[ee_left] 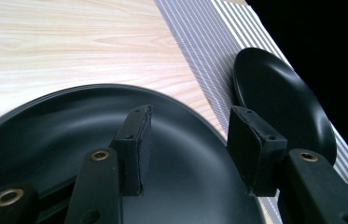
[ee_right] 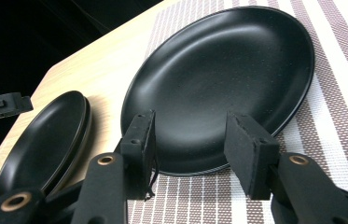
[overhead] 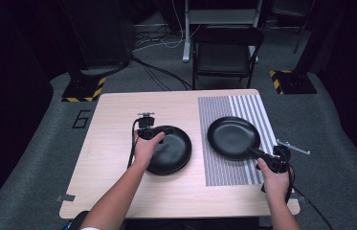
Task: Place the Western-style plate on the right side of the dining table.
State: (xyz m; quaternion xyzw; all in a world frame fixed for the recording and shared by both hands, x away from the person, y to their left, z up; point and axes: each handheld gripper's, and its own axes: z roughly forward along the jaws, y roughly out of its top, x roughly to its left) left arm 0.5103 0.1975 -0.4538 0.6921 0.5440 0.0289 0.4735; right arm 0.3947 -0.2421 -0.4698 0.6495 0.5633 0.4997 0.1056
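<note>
Hovering left tongs (ee_left: 188, 144) half-open over plate stack (ee_left: 69, 135), right tongs (ee_right: 192, 149) empty at mat plate's (ee_right: 223, 70) rim.

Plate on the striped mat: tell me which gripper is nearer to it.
Right. The right gripper is at the plate's near right rim; the left gripper hovers over the stacked plates on bare wood.

In the left gripper view, the near part of the black plate (ee_left: 69, 135) was cut off by the bottom edge, and the second plate (ee_left: 279, 98) was partly hidden behind a gripper jaw.
</note>
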